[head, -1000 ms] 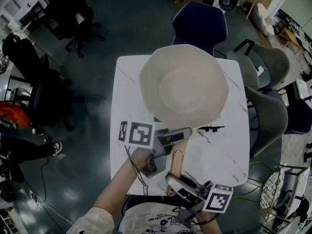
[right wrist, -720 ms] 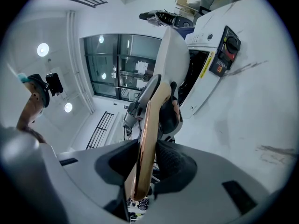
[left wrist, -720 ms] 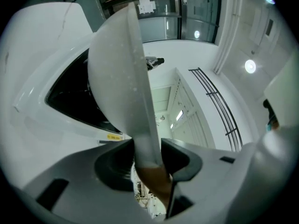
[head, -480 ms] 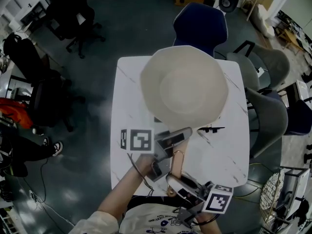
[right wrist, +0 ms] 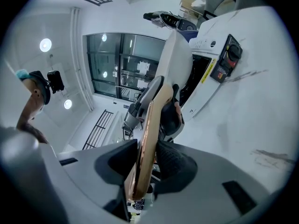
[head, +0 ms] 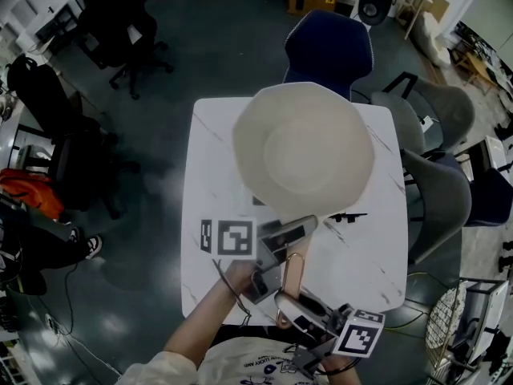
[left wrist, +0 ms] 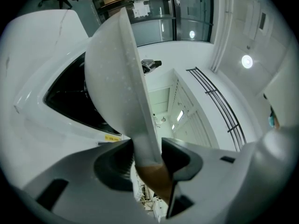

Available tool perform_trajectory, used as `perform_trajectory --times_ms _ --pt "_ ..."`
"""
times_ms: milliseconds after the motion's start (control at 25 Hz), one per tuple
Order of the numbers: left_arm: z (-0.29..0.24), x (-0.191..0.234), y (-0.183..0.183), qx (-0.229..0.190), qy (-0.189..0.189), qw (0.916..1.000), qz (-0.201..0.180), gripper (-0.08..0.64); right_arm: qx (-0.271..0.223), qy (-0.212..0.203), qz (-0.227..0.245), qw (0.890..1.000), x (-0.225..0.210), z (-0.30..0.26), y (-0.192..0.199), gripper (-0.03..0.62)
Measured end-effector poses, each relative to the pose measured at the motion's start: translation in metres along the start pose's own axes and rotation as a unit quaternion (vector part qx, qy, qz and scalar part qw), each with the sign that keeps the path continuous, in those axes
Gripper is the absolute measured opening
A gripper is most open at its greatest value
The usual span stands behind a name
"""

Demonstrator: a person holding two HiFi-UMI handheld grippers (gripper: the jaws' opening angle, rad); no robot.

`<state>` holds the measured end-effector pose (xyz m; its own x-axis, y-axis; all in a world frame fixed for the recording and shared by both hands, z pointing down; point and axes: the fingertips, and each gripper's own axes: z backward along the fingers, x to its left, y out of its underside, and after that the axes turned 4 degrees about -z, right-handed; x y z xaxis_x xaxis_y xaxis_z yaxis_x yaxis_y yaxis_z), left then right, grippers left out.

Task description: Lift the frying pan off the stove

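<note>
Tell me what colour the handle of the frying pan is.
The handle is a shiny copper-brown. It shows best in the right gripper view.

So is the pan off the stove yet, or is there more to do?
Done: both grippers are clamped on the handle, the left gripper near the pan, the right gripper on the wooden end. In hand: the pan looks tipped a little clear of the stove, though I can't be sure it's fully off. Left: lift it well clear.
</note>
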<state>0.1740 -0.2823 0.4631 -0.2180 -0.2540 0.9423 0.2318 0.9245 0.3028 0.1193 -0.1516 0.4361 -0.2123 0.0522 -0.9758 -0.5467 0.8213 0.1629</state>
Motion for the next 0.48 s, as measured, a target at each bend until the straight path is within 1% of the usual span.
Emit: perform_trajectory --times_ms 240,480 --pt "-0.002 -0.011 0.008 0.015 0.000 0.9995 -0.026 0.178 0.008 0.000 0.006 1.000 0.003 0.002 0.008 0.133" --pt "0.001 -0.029 0.002 0.008 0.013 0.9993 -0.036 0.178 0.002 -0.006 0.027 1.000 0.017 0.007 0.005 0.133"
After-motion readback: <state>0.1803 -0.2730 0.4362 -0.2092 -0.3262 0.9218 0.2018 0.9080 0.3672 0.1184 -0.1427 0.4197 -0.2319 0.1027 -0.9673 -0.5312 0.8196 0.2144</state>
